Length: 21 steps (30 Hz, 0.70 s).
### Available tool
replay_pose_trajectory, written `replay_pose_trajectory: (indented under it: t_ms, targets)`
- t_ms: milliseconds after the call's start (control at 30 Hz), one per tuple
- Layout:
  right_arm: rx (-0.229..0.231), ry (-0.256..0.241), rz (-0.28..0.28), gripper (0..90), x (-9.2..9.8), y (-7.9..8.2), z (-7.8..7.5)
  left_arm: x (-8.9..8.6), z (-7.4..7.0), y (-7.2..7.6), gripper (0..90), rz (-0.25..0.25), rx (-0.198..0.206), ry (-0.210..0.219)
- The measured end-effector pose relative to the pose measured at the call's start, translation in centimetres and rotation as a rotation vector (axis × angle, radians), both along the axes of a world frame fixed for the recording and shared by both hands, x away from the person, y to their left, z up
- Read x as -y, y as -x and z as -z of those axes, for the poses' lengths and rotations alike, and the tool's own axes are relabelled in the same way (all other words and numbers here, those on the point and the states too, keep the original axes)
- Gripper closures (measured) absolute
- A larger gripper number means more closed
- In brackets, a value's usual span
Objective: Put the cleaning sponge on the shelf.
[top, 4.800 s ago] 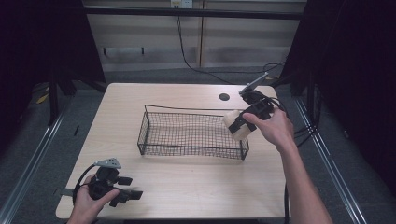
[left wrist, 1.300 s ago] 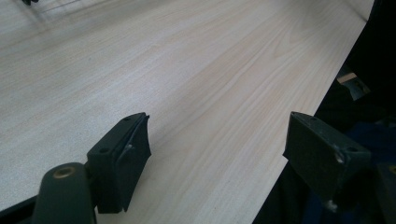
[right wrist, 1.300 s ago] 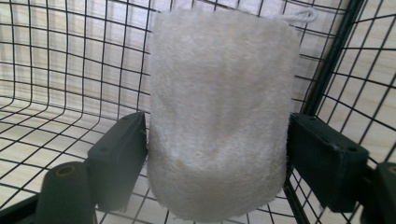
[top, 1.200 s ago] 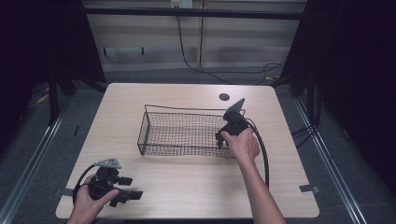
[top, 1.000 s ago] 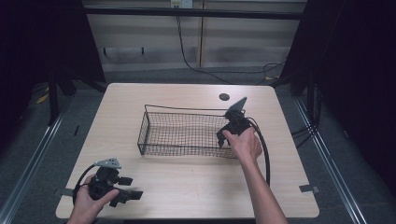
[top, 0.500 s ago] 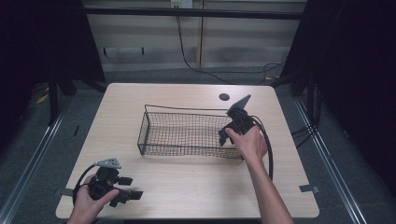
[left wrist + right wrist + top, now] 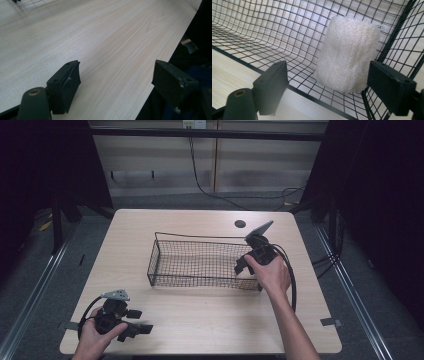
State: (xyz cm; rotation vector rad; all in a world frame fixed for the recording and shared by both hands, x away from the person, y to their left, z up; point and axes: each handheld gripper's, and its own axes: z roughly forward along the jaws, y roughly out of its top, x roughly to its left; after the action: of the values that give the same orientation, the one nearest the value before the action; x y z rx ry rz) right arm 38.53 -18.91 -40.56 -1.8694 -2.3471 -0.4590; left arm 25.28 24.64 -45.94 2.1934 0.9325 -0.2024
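Pale woodgrain table (image 7: 200,320) bears a wire basket (image 7: 165,270) cornering a fuzzy sponge (image 7: 348,53); both grippers gape

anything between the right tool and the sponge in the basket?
Nothing visible. The right tool is open just above the basket rim, and the sponge lies in the corner straight ahead, between the spread jaws.
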Motion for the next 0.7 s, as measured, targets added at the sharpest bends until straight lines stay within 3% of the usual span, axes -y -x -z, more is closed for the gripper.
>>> replay_pose_trajectory:
  t_ms: [67,500,700]
  targets:
    - [0.015,-0.038,-0.01,16.9,0.3,0.2,-0.1,0.0,0.0,0.0,21.9,0.003,-0.004,-0.002]
    - [0.177,-0.108,-0.061,17.5,0.9,2.3,-1.8,0.0,0.0,0.0,21.9,-0.001,-0.001,0.0]
    - [0.237,-0.142,-0.076,20.1,1.2,3.7,-1.7,0.0,0.0,0.0,21.9,-0.004,0.001,-0.002]
